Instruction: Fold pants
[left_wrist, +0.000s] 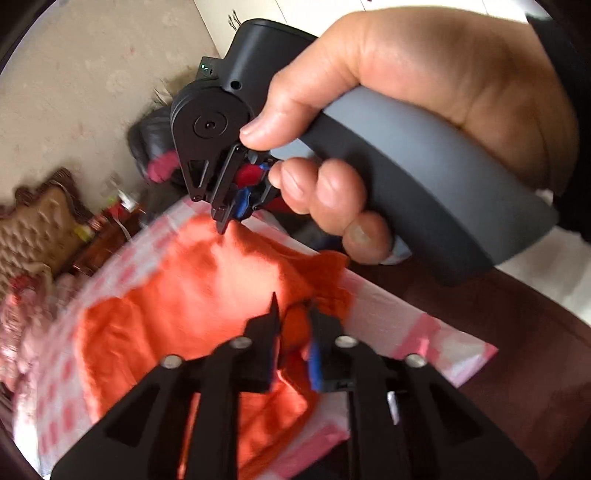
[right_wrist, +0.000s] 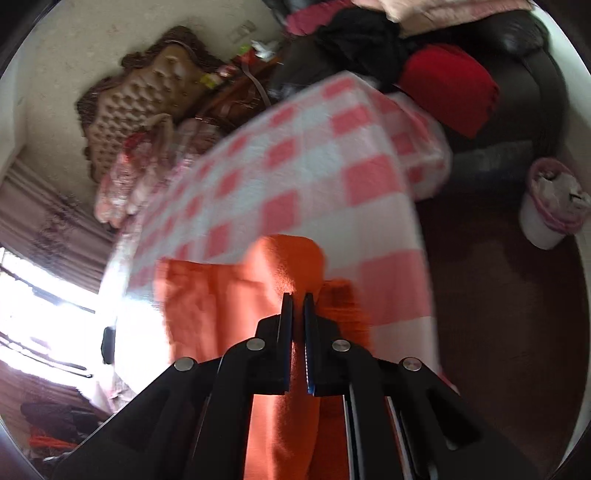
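Observation:
Orange pants (left_wrist: 177, 314) lie crumpled on a table under a pink-and-white checked cloth (left_wrist: 406, 325). My left gripper (left_wrist: 293, 325) is shut on a bunched fold of the pants near the table's right edge. My right gripper (left_wrist: 225, 221), held in a hand, shows in the left wrist view above the far part of the pants, its tips pinching the fabric. In the right wrist view my right gripper (right_wrist: 298, 306) is shut on a raised ridge of the orange pants (right_wrist: 221, 302), which hangs down between its fingers over the checked cloth (right_wrist: 314, 177).
A tufted brown headboard (right_wrist: 147, 99) and pink bedding stand beyond the table. A black sofa with a red cushion (right_wrist: 447, 85) is at the back right. A white bin with a pink liner (right_wrist: 554, 203) stands on the dark red floor (right_wrist: 498, 314).

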